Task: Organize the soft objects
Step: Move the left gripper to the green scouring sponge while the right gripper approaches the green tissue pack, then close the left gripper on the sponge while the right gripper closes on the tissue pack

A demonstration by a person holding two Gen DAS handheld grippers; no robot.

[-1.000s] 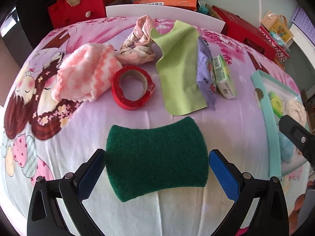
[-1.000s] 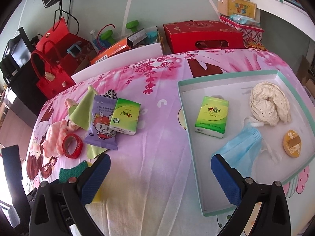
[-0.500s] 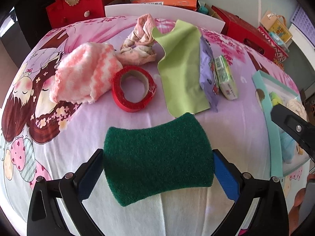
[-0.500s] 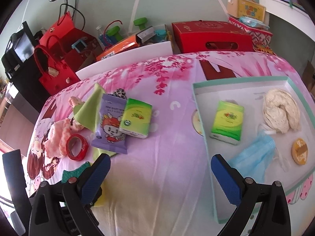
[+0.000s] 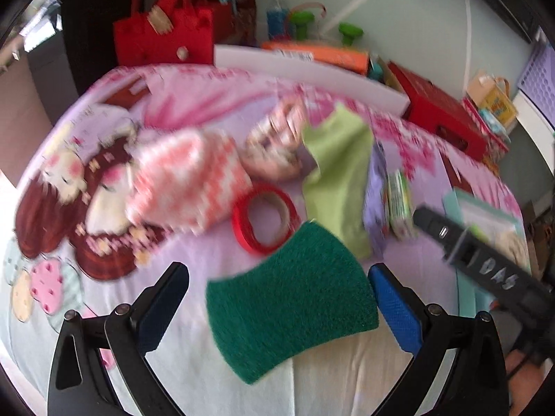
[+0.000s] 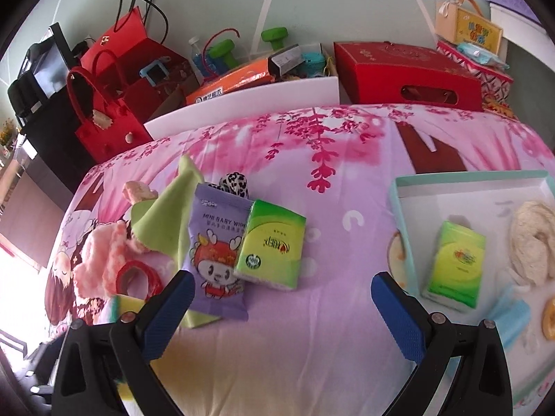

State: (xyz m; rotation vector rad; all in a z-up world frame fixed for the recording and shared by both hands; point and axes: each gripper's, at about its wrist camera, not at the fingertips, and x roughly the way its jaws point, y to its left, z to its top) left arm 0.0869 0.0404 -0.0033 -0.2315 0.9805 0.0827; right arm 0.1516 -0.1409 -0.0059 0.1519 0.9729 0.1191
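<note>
Sponge (image 5: 291,301) now tilted, right end against the right pad, left end clear of the left pad; left gripper (image 5: 277,301) spread, not clamped as far as I can tell. Long axis runs 8 to 2 o'clock. Red tape roll (image 5: 265,218) touches it at 12. Right gripper (image 6: 281,312) spread, empty, tray (image 6: 399,208) at its 2 o'clock

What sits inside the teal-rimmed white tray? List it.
In the teal-rimmed white tray: a green tissue pack, a cream knitted cloth, a blue face mask, a round yellow piece. The tray's near-right corner is out of frame.
</note>
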